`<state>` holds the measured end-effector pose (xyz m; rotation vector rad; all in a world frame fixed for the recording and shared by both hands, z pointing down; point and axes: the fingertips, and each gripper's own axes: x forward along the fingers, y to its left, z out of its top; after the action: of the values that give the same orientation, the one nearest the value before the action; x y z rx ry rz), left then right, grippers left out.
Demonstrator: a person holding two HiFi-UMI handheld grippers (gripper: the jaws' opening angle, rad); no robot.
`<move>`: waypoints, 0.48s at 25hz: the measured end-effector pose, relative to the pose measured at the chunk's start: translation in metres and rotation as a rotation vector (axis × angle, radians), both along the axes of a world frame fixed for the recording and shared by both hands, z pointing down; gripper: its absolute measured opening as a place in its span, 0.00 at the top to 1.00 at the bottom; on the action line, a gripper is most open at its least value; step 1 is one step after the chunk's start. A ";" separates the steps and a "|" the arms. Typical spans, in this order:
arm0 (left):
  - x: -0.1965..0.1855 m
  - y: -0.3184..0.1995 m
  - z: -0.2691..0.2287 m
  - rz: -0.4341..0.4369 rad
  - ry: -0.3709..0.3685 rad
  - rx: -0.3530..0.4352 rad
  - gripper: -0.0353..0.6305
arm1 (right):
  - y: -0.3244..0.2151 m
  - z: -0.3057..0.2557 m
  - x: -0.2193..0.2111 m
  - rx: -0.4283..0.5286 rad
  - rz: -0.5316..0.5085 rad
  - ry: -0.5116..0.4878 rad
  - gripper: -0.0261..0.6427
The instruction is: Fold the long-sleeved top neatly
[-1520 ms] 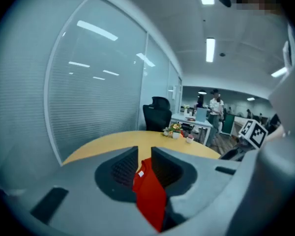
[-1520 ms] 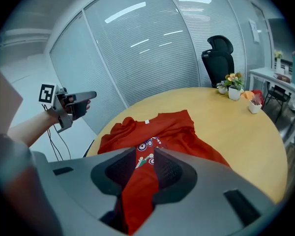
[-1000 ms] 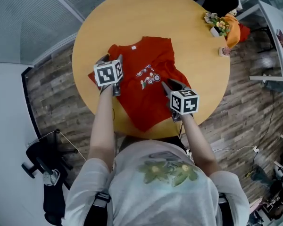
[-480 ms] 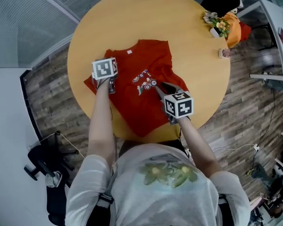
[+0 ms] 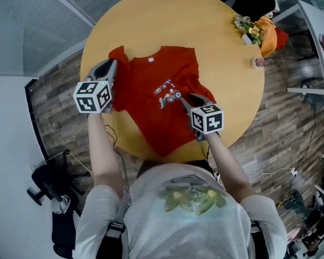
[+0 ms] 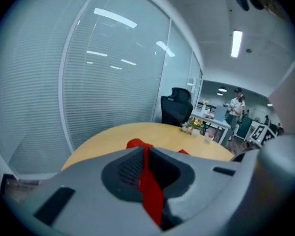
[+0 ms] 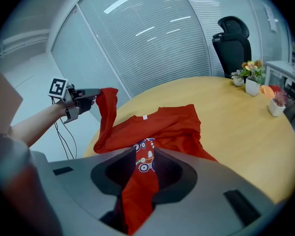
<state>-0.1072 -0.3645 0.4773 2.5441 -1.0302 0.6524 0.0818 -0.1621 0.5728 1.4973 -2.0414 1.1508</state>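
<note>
Head view: the red top (image 5: 151, 93) lies mostly flat on the round worktop (image 5: 216, 36). The left claw (image 5: 112, 65), its jaws just now closing, pinches a sleeve (image 5: 119, 55) and holds it lifted near the worktop's left edge. The right claw (image 5: 184, 98) is clamped on a fold of the top beside the printed front.

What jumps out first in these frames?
The red top lies spread on the round wooden table. The left gripper, whose jaws have just been closing on a sleeve, holds it raised at the table's left edge. The right gripper pinches the cloth beside the chest print.
</note>
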 end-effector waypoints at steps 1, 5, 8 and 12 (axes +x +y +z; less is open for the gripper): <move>0.002 0.002 -0.014 0.029 0.026 0.040 0.90 | 0.001 -0.001 -0.001 0.002 -0.002 0.000 0.78; 0.019 0.012 -0.061 0.132 0.112 0.145 0.90 | 0.004 -0.008 -0.002 0.013 -0.006 0.002 0.78; 0.035 0.021 -0.081 0.193 0.137 0.172 0.90 | 0.009 -0.012 -0.001 0.023 0.000 0.007 0.78; 0.070 0.038 -0.096 0.317 0.162 0.184 0.90 | 0.015 -0.019 0.005 0.036 0.018 0.013 0.78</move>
<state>-0.0370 -0.3267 0.3815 2.8983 -0.6660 0.4347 0.0865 -0.1468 0.5538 1.5390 -2.0540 1.1139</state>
